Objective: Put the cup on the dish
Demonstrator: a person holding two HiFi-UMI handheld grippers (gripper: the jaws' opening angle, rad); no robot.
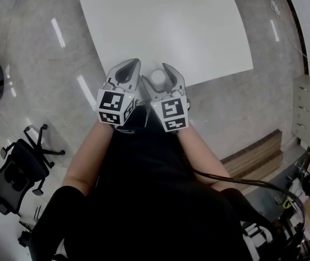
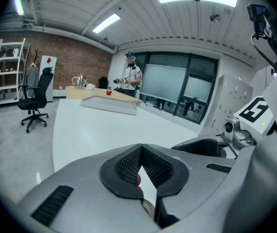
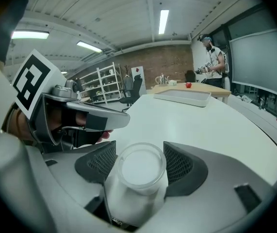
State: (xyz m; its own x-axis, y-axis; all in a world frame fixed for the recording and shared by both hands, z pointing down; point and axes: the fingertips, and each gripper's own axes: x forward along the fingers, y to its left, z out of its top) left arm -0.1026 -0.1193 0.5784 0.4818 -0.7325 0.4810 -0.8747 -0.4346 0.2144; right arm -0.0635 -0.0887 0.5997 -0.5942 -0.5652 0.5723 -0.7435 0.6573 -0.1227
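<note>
A frosted white cup (image 1: 158, 78) stands at the near edge of the white table (image 1: 165, 26). My right gripper (image 1: 160, 69) is open around the cup (image 3: 139, 171). Its mesh pads (image 3: 178, 164) sit on either side of the rim, very close to it, and I see no squeeze. My left gripper (image 1: 130, 65) hangs just to the left of it. That gripper (image 2: 140, 148) is shut, pads meeting at the tip with nothing between them. From the right gripper view the left gripper (image 3: 122, 120) reaches over the table beside the cup. No dish shows near the cup.
A flat white tray (image 3: 182, 97) lies far across the table, with a small red thing (image 3: 188, 85) behind it. A person (image 2: 132, 76) stands at the back by the windows. A black office chair (image 1: 19, 170) is on the floor at left, a wooden step (image 1: 252, 156) at right.
</note>
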